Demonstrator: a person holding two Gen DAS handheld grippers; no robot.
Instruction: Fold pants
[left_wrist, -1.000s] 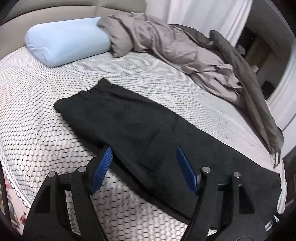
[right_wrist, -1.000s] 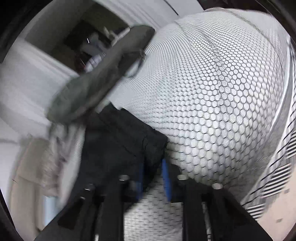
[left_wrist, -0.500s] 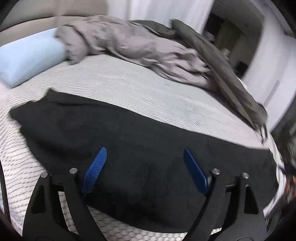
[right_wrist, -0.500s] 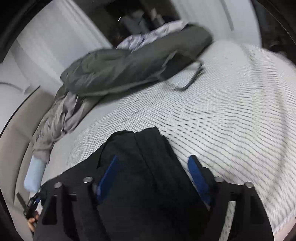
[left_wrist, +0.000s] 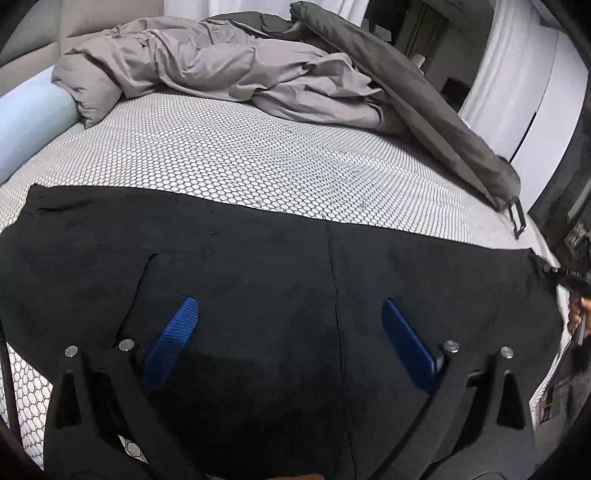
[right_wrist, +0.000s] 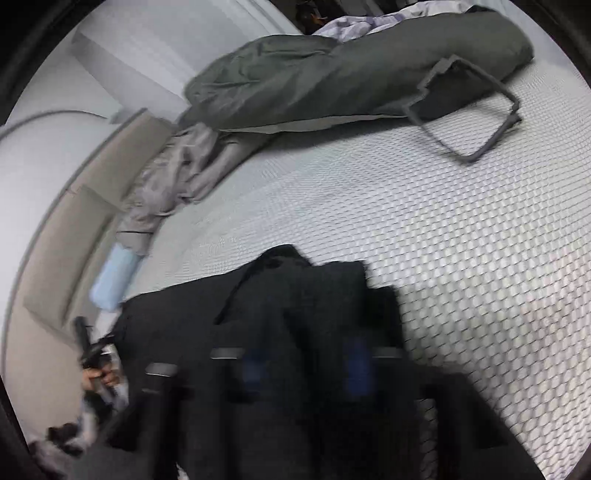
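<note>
Black pants (left_wrist: 258, 280) lie flat and lengthwise across the near edge of the honeycomb-patterned mattress (left_wrist: 258, 166). My left gripper (left_wrist: 291, 332) is open, its blue pads (left_wrist: 173, 336) wide apart just above the middle of the pants. In the blurred right wrist view the hem end of the pants (right_wrist: 295, 306) lies bunched under my right gripper (right_wrist: 306, 365). Its blue pads (right_wrist: 356, 365) stand apart over the cloth, gripping nothing that I can see.
A rumpled grey duvet (left_wrist: 229, 70) and a dark green blanket (left_wrist: 413, 107) lie across the far side of the bed. A light blue bolster (left_wrist: 26, 122) lies at the far left. The mattress edge drops off at right (left_wrist: 546, 387).
My left gripper has moved right along the pants, from the waist end to their middle. My right gripper opened from shut on the hem and swung to face the bed.
</note>
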